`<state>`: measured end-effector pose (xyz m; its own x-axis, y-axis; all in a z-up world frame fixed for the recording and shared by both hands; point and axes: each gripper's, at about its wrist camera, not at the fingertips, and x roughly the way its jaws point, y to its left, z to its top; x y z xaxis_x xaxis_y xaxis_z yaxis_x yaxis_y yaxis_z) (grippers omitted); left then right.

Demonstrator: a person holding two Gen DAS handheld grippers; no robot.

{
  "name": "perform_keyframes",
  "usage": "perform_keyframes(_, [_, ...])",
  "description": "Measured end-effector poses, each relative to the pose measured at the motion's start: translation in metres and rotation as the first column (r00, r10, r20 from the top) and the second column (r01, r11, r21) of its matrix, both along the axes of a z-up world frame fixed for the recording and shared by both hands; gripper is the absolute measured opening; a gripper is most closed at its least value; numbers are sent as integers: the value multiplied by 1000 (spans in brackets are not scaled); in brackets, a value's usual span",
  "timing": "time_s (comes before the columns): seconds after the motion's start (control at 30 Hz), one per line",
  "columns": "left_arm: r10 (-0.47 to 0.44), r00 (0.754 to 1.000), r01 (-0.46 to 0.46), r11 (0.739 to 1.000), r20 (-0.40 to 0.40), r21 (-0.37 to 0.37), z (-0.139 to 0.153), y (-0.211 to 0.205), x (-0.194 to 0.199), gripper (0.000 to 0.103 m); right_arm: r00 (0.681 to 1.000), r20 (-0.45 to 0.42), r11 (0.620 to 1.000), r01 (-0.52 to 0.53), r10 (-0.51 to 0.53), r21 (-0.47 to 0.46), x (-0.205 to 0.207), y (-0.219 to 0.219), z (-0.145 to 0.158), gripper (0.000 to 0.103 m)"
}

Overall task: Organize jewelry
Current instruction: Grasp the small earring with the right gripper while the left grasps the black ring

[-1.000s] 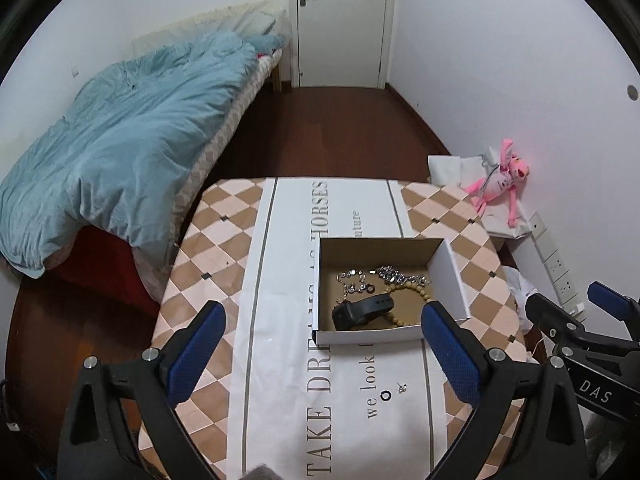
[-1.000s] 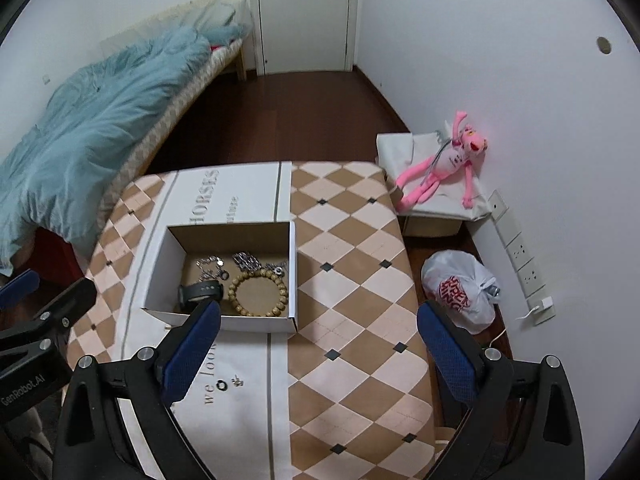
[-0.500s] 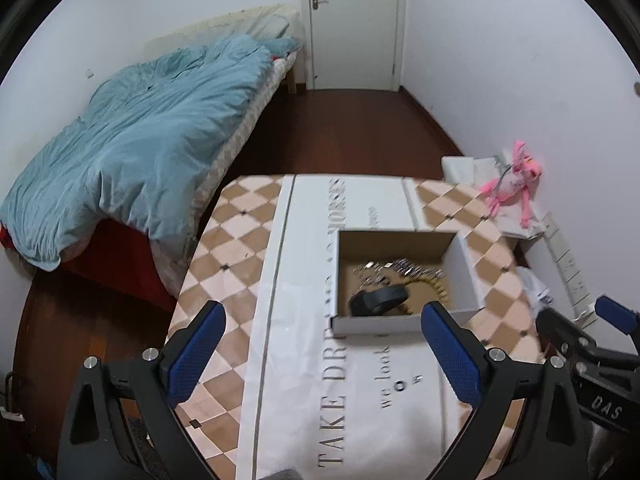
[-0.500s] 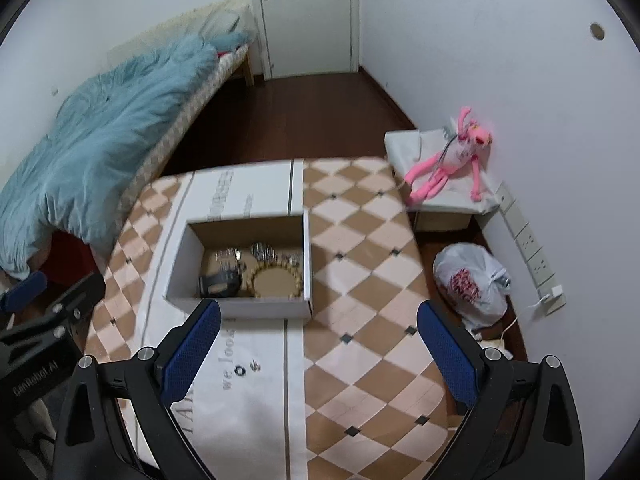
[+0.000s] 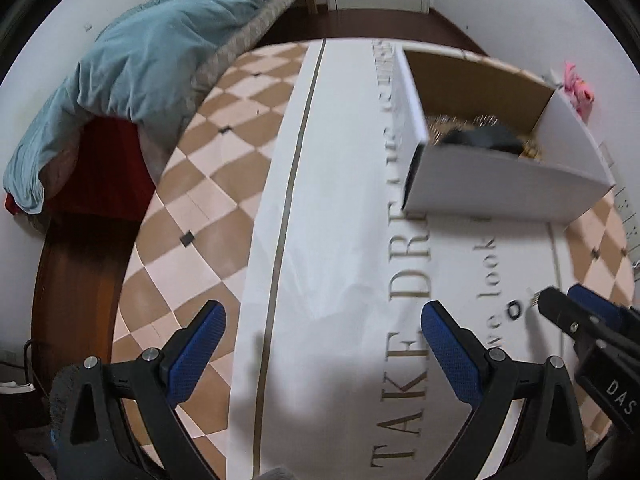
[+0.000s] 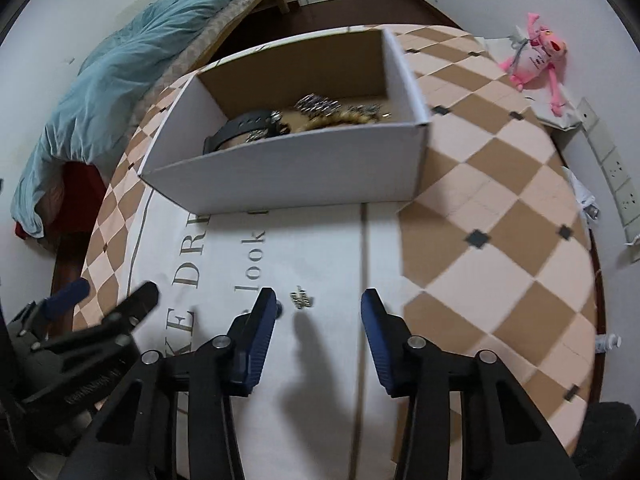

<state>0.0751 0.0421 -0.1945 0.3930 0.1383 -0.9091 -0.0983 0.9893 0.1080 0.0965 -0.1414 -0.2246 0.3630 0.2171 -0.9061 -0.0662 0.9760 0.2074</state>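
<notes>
Right wrist view: right gripper [image 6: 318, 306] now low over cloth, jaws just narrowed, part-spread, nothing pinched; small earring [image 6: 301, 299] lies between tips. Left gripper [image 5: 322, 336] spread wide, empty. Box [image 6: 288, 172] far. Pickup seems next.

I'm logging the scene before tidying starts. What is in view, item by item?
Box: one, white, on the runner.
Watch: one, black, in the box.
Bead bracelet: one, tan, in the box.
Metal jewellery: a silver heap, count unclear, in the box.
Small trinket: one, silvery, on the runner ahead of the right tongs.
Ring: one, dark, beside it.
Runner: one, white.
Quilt: one, blue, on the bed.
Plush toy: one, pink, by the wall.
Left tongs: open.
Right tongs: open, jaws just narrowed, nothing gripped.
</notes>
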Motion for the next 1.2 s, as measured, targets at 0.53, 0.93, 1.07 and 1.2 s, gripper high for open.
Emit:
perform_keyframes(0.53, [-43,998,42,998,-39,-41,-10,-9,8,100,998,63,999,32,-31,-15,-3,-14,11,9])
perform_keyframes(0.93, [-192,981,187,967,-14,-175,-15,-77,12,93,981,59,982,186,-183,-35,-7,-77,13,9])
perform_keyframes(1.07, [-235,972,232,962,-9,-148,-17,-92,13,60,978,48,978,204,-202,-37,-9,-86,7,9])
perform_keyframes(1.2, [-261,965,260,958,12,-120,-14,-98,14,23,977,49,977,212,-210,-38,-10,-89,6,9])
